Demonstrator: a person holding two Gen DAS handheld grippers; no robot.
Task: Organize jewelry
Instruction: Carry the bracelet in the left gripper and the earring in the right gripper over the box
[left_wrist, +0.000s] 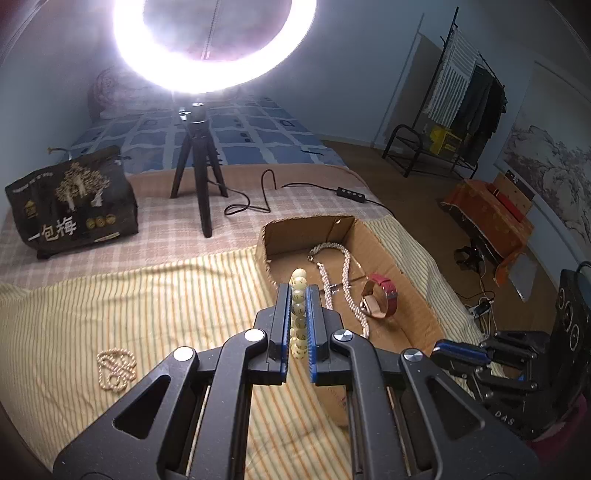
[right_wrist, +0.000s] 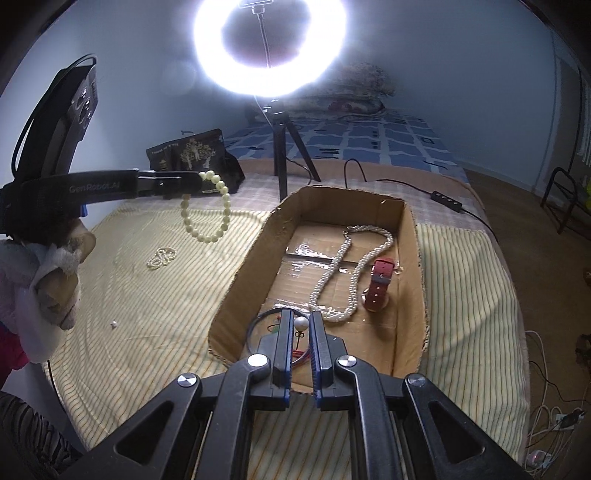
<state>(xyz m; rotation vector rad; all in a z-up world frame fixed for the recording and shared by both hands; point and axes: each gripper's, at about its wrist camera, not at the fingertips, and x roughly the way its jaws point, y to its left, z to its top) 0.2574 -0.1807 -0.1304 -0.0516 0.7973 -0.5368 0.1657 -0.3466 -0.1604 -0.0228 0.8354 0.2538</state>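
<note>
My left gripper (left_wrist: 297, 291) is shut on a pale green bead bracelet (left_wrist: 298, 321), just above the near left wall of an open cardboard box (left_wrist: 406, 295). In the right wrist view the bracelet (right_wrist: 207, 218) hangs from the left gripper (right_wrist: 199, 181) over the striped cloth, left of the box (right_wrist: 240, 280). My right gripper (right_wrist: 299, 317) is shut on a small pearl earring (right_wrist: 301, 324) above the box's near end. A twisted pearl necklace (right_wrist: 354, 277) and a red strap watch (right_wrist: 380, 284) lie inside. A thin pearl chain (right_wrist: 161, 257) rests on the cloth.
A ring light on a black tripod (left_wrist: 201, 173) stands behind the box, its cable (left_wrist: 332, 190) running right. A black printed bag (left_wrist: 74, 203) sits at the back left. A tiny stud (right_wrist: 113, 324) lies on the cloth. The bed edge drops off on the right.
</note>
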